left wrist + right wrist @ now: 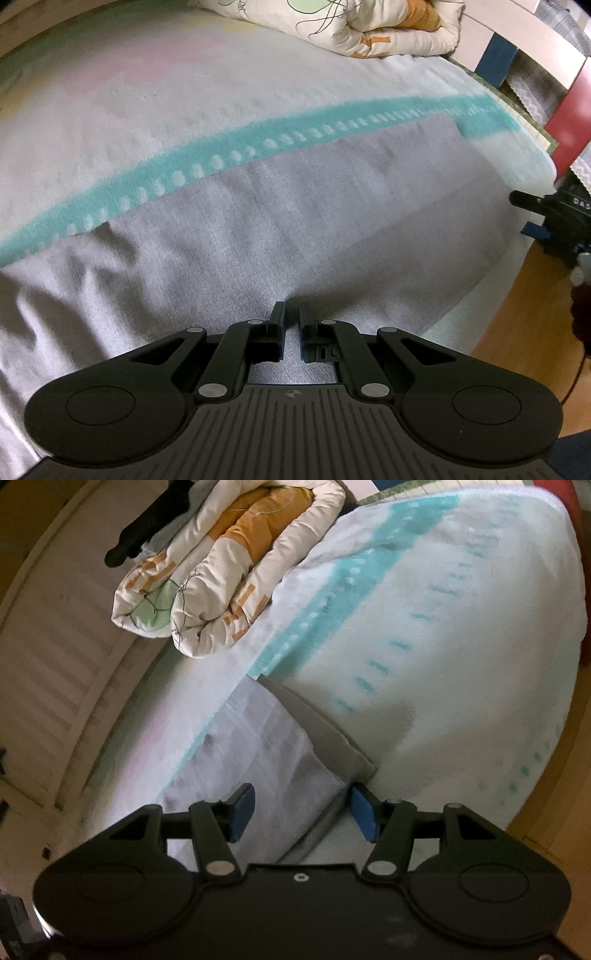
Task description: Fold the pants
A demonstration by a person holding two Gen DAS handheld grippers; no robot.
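Observation:
Light grey pants [258, 221] lie flat across a bed blanket [184, 110] with a teal stripe. My left gripper [291, 314] is nearly closed, pinching a fold of the grey pants fabric near their front edge. In the right wrist view the pants [266, 746] show as a folded leg end with a darker grey layer beneath. My right gripper [301, 808] is open, its blue-padded fingers [243, 805] straddling the edge of the pants just above them. The right gripper also shows at the right edge of the left wrist view [554, 221].
A rolled cream and orange quilt [221, 572] lies at the head of the bed, also in the left wrist view [369, 26]. A slatted bed frame [48, 657] runs on the left. Wooden floor [524, 314] and red and white furniture [569, 114] border the bed's right side.

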